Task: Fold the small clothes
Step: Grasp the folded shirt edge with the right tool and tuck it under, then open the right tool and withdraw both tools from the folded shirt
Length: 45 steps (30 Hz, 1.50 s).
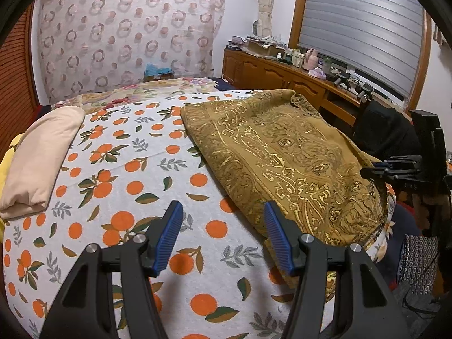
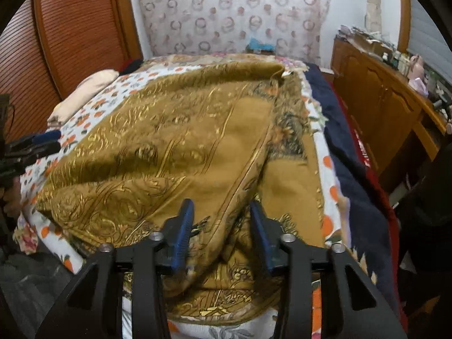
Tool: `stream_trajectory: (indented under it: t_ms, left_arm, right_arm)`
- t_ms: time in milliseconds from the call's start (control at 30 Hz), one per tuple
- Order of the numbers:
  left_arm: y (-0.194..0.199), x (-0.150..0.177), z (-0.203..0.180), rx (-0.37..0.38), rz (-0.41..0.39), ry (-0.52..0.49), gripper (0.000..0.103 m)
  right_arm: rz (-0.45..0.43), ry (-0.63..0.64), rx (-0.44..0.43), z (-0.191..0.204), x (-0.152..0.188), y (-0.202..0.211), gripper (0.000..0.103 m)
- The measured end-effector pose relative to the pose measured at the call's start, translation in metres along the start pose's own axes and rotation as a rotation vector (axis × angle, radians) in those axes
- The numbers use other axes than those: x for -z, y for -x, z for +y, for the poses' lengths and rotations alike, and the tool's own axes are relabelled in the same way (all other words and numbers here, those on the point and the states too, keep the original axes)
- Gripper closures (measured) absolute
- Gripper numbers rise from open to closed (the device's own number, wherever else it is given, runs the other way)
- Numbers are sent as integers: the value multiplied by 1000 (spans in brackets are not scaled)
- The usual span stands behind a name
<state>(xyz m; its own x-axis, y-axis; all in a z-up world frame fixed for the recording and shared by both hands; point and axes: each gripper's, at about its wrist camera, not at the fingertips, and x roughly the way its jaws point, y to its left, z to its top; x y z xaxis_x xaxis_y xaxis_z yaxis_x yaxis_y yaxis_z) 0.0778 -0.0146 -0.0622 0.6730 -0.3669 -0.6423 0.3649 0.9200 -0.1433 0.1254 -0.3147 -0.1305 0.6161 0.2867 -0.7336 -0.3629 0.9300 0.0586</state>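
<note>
A brown cloth with gold paisley print (image 1: 282, 155) lies rumpled on the right half of the orange-print bed sheet (image 1: 135, 175). My left gripper (image 1: 223, 212) is open just above the sheet, its right finger at the cloth's near-left edge and nothing between the pads. In the right wrist view the brown cloth (image 2: 155, 141) fills the middle, and a raised fold of it runs down between the blue pads of my right gripper (image 2: 221, 212), which is shut on that fold at the cloth's near edge. The right gripper (image 1: 375, 169) also shows at the cloth's right side.
A folded beige garment (image 1: 42, 155) lies at the sheet's left edge, with yellow fabric under it. A wooden sideboard (image 1: 282, 76) crowded with small items runs along the right wall. A dark blue blanket (image 2: 347, 163) hangs off the bed's right side.
</note>
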Motion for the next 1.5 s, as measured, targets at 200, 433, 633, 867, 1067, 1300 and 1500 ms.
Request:
stream_trajectory:
  t_ms: [200,433,633,867,1067,1300,1500]
  left_arm:
    - [5,-1,-6,15,-5,-9,44]
    - [3,-3,-19,44,-1,-26,44]
    - [-3,-2,-21,50,20,-27,44]
    - [-20,-16,-12,46,29,-22,44]
    - [-40,-55,1,39,19,-45,44]
    - [-84,-99,24,19,49,-23,45]
    - [-134,-115,48,12,127,30,47]
  right_arm:
    - [-99,23,8,-4,-2,37,100]
    - [-83,-20,115,-37,8,60,98]
    - [-14,-43,139,-41,17,34,82]
    - [-92,-38,149,-54,-15,33,63]
    - [-114,8,123,-69,-64,1,54]
    - [-79,7,102,-96,-131,-57,49]
    - [-5,5,104,-114,-149,-106,48]
